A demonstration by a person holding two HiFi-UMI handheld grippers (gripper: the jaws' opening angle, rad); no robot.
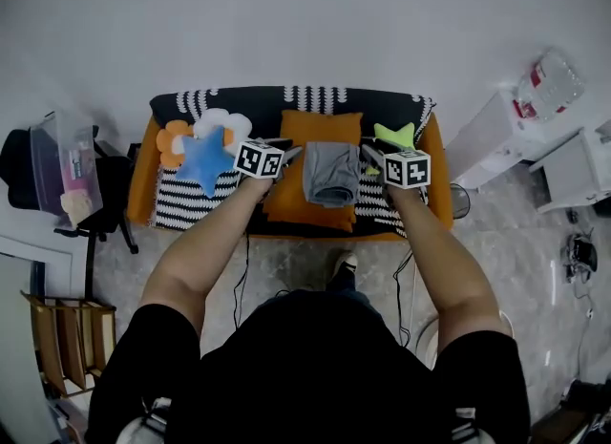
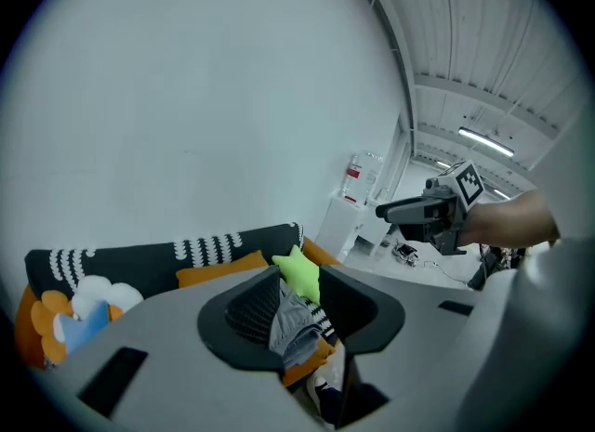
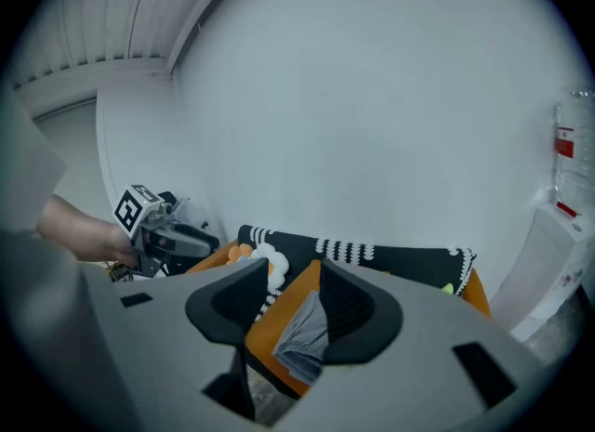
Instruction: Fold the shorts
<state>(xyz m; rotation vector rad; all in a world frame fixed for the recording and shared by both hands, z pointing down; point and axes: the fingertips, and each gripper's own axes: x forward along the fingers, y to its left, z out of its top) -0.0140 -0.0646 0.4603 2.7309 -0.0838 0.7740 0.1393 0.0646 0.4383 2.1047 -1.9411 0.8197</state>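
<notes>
A pale wall [image 1: 305, 22] and a tiled floor [image 1: 506, 232] surround an orange sofa [image 1: 439, 194], whose back and seat are draped with a black-and-white striped throw [image 1: 181, 199]. At the sofa's middle lies an orange cushion [image 1: 320, 127], and on it the grey shorts [image 1: 331, 173], folded into a compact bundle. To the left of this cushion sit a blue star cushion [image 1: 205, 160], an orange flower cushion [image 1: 172, 141] and a white cloud cushion [image 1: 224, 124]. A green star cushion [image 1: 394, 134] sits to its right. In the head view the left gripper [image 1: 291, 154] and the right gripper [image 1: 369, 154] flank the upper corners of the shorts, each pointing inward toward the other. In the left gripper view the jaws stand apart with nothing clamped; the shorts and the green star show through the gap, lying beyond the jaws. The right gripper view shows the same: jaws apart and empty, with the shorts resting on the orange cushion visible past them.
</notes>
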